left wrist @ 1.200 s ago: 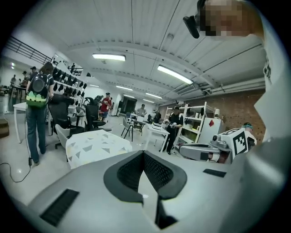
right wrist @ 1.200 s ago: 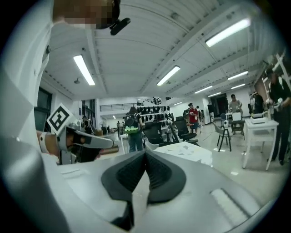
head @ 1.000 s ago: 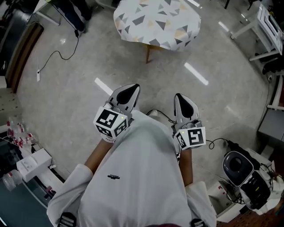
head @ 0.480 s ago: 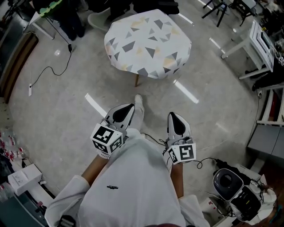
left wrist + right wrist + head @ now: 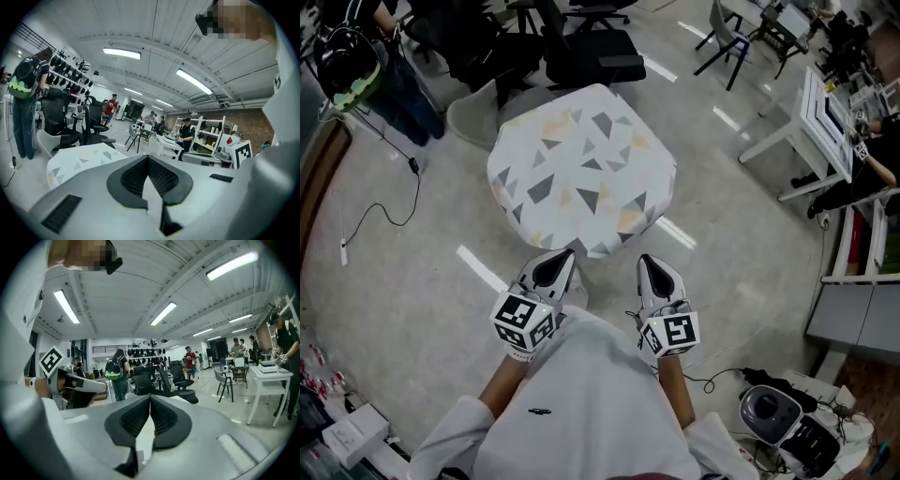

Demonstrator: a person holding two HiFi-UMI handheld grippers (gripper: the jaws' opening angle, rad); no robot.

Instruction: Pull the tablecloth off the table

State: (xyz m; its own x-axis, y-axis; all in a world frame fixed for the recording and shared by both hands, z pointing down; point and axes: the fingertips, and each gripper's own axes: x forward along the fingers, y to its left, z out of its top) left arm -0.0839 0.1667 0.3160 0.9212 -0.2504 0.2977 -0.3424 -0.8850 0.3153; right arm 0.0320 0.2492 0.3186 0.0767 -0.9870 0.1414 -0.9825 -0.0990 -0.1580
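Observation:
A white tablecloth [image 5: 581, 169] printed with grey and pale orange triangles covers a small table ahead of me; it also shows low at the left in the left gripper view as the tablecloth [image 5: 77, 159]. My left gripper [image 5: 557, 255] is shut and empty, its tip just short of the cloth's near hanging edge. My right gripper [image 5: 644, 262] is shut and empty too, level with the left one and close to the same edge. In both gripper views the dark pads [image 5: 154, 176] [image 5: 149, 417] meet with nothing between them.
Black office chairs [image 5: 581, 52] and a pale chair [image 5: 473, 117] stand behind the table. A white desk [image 5: 811, 122] is at the right. A cable [image 5: 384, 202] lies on the floor at the left. Equipment [image 5: 778, 422] sits at lower right. People stand farther off.
Both grippers have travelled forward together, and the table has gone from far ahead to right in front of their tips. The jaws stayed shut throughout.

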